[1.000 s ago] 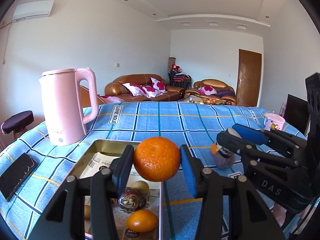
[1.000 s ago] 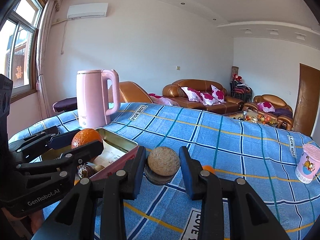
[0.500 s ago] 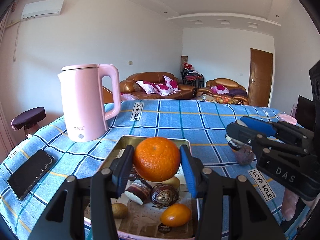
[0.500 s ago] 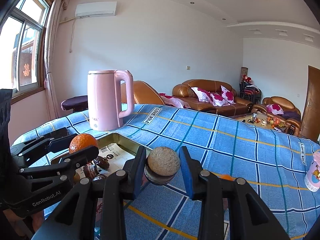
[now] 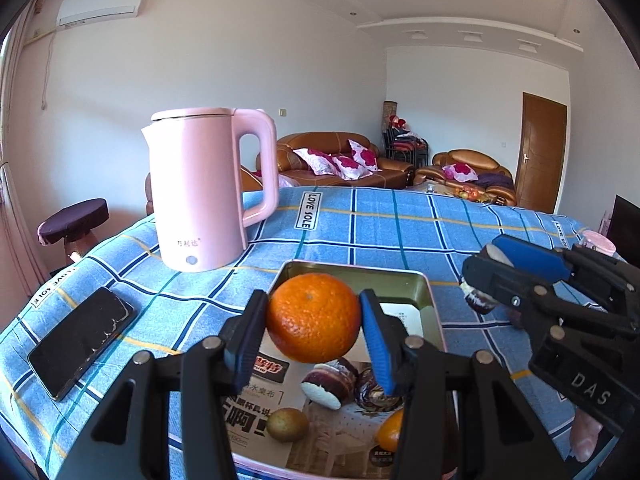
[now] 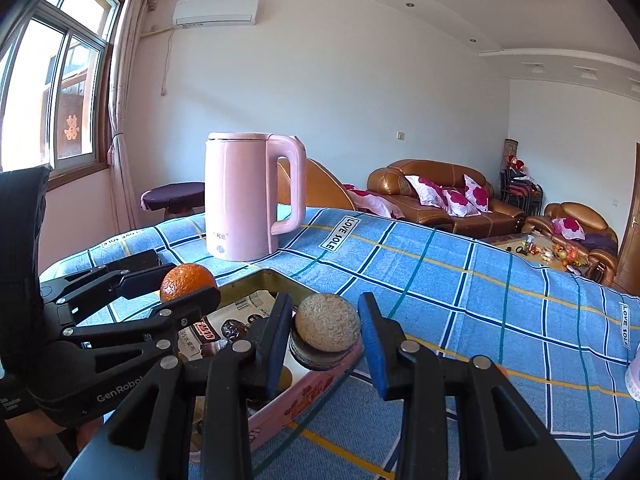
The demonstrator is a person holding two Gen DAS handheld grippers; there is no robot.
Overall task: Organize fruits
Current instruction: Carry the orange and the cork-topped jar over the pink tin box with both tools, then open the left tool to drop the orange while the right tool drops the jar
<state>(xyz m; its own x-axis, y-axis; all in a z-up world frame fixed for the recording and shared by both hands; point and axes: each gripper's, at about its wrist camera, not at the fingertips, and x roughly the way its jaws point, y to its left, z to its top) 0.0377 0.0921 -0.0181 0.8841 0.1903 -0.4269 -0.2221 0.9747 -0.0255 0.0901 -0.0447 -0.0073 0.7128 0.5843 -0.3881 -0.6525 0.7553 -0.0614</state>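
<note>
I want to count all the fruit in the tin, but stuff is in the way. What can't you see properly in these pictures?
- Fruit in the tin, left wrist view: the orange and the left gripper cover part of it; the bottom edge cuts the rest.
- Small orange fruit, same view: half behind a finger.
- Round fruit in the right gripper, right wrist view: its kind is unclear.
- Tin, right wrist view: both grippers cover most of it.

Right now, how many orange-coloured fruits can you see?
2. One orange is held between the left gripper's fingers above the tin tray; a smaller one lies inside it, partly hidden. More may be hidden.
</note>
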